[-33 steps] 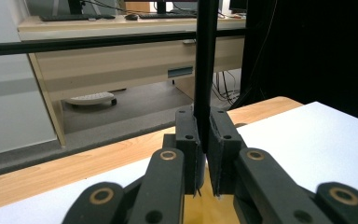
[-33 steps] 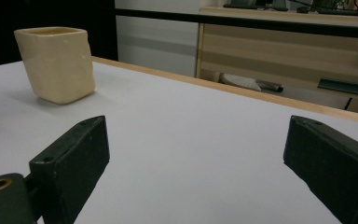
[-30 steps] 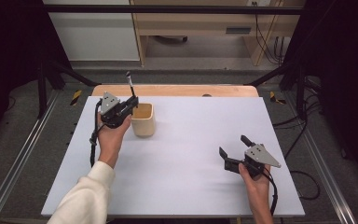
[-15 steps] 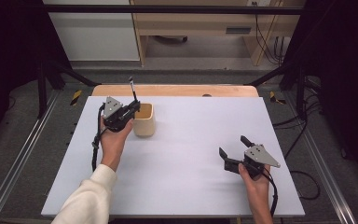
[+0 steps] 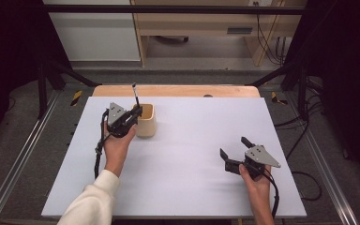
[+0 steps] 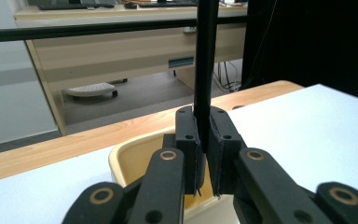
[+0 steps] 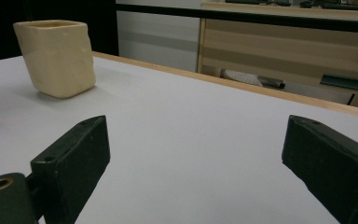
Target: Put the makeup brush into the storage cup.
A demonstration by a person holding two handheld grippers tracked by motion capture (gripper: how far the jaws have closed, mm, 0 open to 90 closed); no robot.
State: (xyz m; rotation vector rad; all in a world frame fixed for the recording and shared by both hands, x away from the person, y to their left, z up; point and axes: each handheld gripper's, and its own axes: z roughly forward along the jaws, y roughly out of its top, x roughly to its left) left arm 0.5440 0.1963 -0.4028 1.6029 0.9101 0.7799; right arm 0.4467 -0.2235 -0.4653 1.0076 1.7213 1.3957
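- High view: my left gripper (image 5: 136, 112) sits at about ten o'clock on the white table (image 5: 192, 187), right up against the left side of the cream cup (image 5: 146, 120). Its jaws are pinched on a thin black rod (image 5: 135, 95) that stands nearly upright and leans slightly toward eleven o'clock above the cup's rim.
- High view: my left hand (image 5: 117, 143) wraps the gripper body from the six o'clock side, white sleeve (image 5: 91, 201) trailing down to the bottom edge.
- High view: my right gripper (image 5: 234, 152) rests at about four o'clock on the table, well apart from the cup, jaws spread wide and pointing toward ten o'clock with bare table between them. My right hand (image 5: 255, 180) grips it from below.
- Left gripper view: my two black jaws are pressed in on the rod (image 6: 206, 70), which runs straight up to twelve o'clock and out of the top. The cup (image 6: 135, 156) lies directly beneath the fingertips; I cannot tell whether the rod's lower end reaches inside it.
- Right gripper view: my jaws stand far apart at seven and four o'clock, holding nothing. The cup (image 7: 56, 56) sits at ten o'clock on the table (image 7: 191, 140), well away, with a wooden strip (image 7: 261, 91) along the far edge.
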